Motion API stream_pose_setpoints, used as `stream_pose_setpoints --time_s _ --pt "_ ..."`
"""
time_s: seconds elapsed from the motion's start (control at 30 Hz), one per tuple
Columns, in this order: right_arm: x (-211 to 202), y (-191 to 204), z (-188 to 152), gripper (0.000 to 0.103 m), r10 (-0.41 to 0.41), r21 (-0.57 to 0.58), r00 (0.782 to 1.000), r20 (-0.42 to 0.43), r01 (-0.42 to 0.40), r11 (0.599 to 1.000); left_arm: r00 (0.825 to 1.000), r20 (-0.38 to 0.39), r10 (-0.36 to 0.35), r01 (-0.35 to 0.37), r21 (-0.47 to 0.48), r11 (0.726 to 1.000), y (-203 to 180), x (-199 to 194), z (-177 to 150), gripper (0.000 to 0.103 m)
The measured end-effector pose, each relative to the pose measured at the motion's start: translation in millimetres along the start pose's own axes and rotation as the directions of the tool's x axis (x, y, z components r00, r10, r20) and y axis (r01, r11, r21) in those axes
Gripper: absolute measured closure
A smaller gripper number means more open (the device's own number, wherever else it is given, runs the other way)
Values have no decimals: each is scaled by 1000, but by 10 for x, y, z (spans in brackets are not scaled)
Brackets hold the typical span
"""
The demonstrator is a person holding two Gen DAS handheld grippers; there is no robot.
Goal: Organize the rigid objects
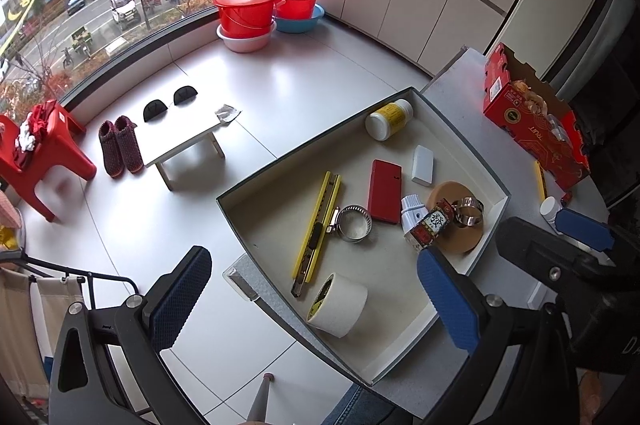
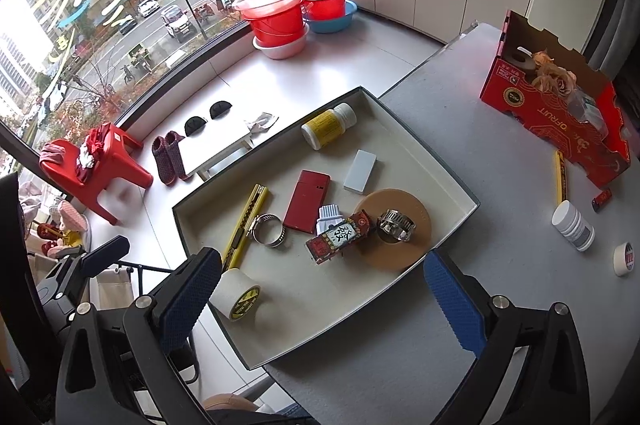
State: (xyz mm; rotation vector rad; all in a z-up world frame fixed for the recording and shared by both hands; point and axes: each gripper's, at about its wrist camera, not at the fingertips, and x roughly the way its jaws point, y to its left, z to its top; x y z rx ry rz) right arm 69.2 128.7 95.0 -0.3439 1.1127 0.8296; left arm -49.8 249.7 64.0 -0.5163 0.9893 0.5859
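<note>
You hold both grippers spread wide and empty above the grey table [image 2: 460, 129]: your left gripper [image 1: 316, 293] at 6 o'clock in its own view, your right gripper [image 2: 324, 289] likewise in its view. Nearest, in the shallow tray [image 2: 452, 165], a white tape roll [image 2: 236, 295] lies at 7 o'clock. Beyond it lie the yellow utility knife [image 2: 245, 225], a hose clamp [image 2: 270, 230], a red case [image 2: 307, 200] and a decorated tin [image 2: 340, 235] leaning on the brown disc [image 2: 400, 225], which carries a second clamp [image 2: 396, 224]. Farther, a white block [image 2: 360, 166] and yellow-labelled bottle [image 2: 328, 126] lie toward 12. At 3 o'clock, outside the tray, stands a white bottle [image 2: 573, 225]; at 2, the red carton [image 2: 556, 105].
</note>
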Motion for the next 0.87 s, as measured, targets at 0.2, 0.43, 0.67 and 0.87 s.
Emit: stream_pose_setpoints --time_s 0.2,0.43,0.67,0.87 --pt "14 0 -3 1 -4 0 1000 -6 4 1000 1000 -4 5 -5 -11 1000 29 8 7 0" --pt "33 18 -3 1 -6 -10 1000 -13 6 1000 1000 -6 4 -4 -11 1000 52 8 4 0" --pt "40 25 -3 1 -9 -13 1000 -16 8 1000 1000 -10 7 -8 -19 1000 92 23 -11 0" --pt "46 27 -8 1 -8 -11 1000 -19 8 1000 999 23 40 -40 -6 999 87 -5 -29 0"
